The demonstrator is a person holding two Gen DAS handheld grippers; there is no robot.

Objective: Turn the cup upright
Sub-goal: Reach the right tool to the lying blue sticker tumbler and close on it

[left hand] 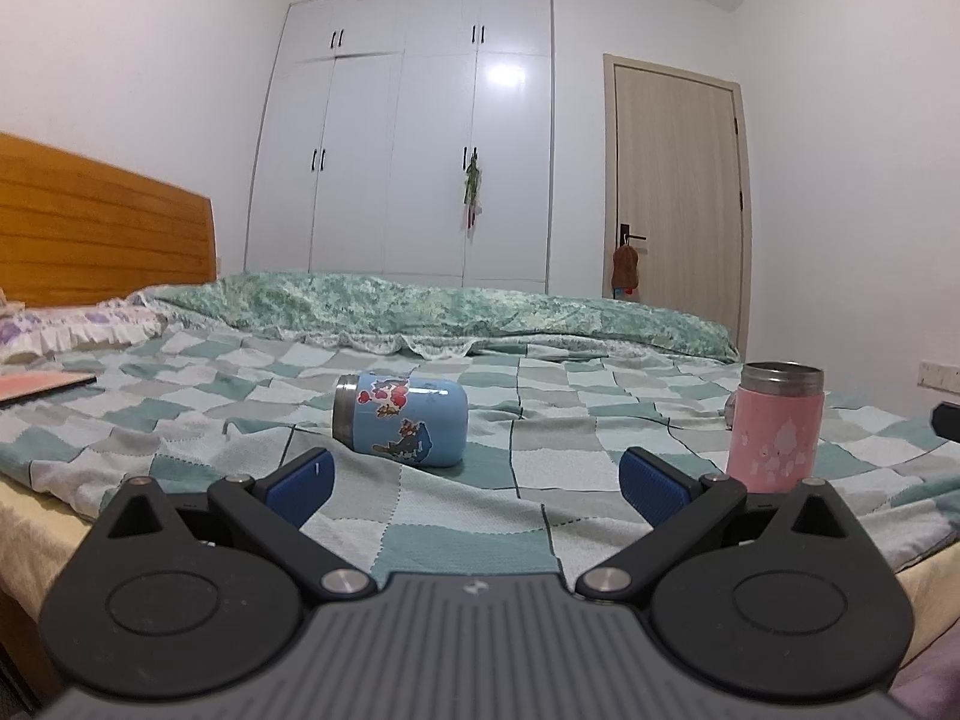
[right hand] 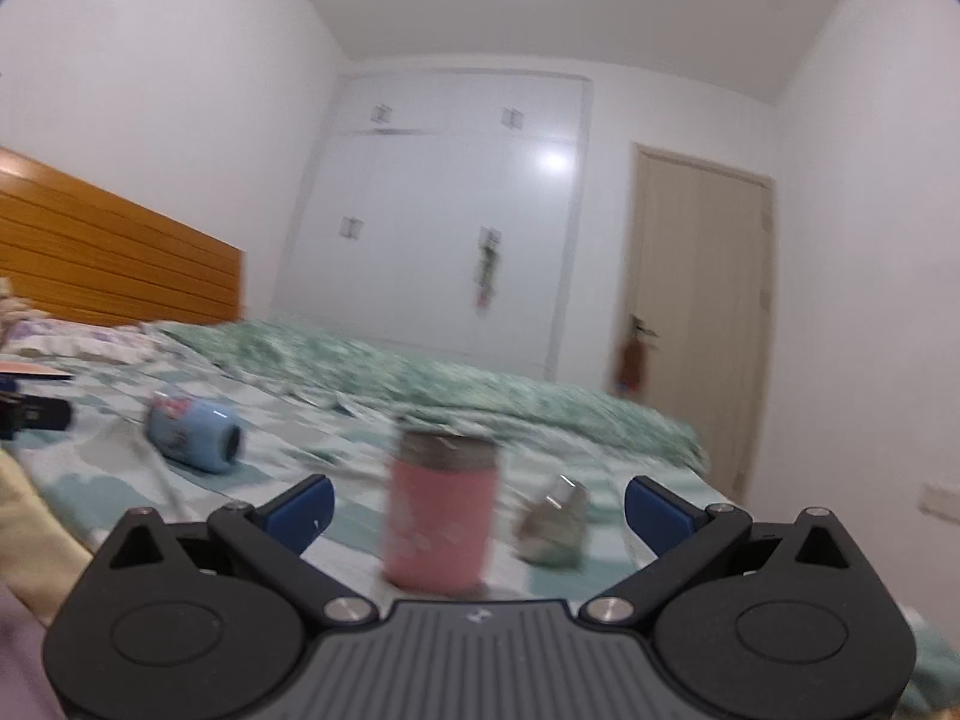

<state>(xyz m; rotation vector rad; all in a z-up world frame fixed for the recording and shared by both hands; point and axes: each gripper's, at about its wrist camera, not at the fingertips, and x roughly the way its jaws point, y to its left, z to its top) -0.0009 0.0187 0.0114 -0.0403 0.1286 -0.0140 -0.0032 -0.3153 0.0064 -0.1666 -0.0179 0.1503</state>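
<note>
A blue cup (left hand: 401, 419) with cartoon stickers lies on its side on the checked bedspread (left hand: 540, 516), steel rim to the left. It also shows in the right wrist view (right hand: 193, 432), at the left. A pink cup (left hand: 775, 427) with a steel rim stands upright at the right; in the right wrist view it (right hand: 440, 521) stands just ahead of the fingers. My left gripper (left hand: 477, 483) is open and empty, a little short of the blue cup. My right gripper (right hand: 478, 510) is open and empty, the pink cup between and beyond its fingers.
A silvery lid-like object (right hand: 555, 521) lies right of the pink cup. A green quilt (left hand: 450, 312) is bunched at the back of the bed. A wooden headboard (left hand: 102, 228) and pillow (left hand: 72, 330) are at the left. A flat pink item (left hand: 36, 387) lies at the far left.
</note>
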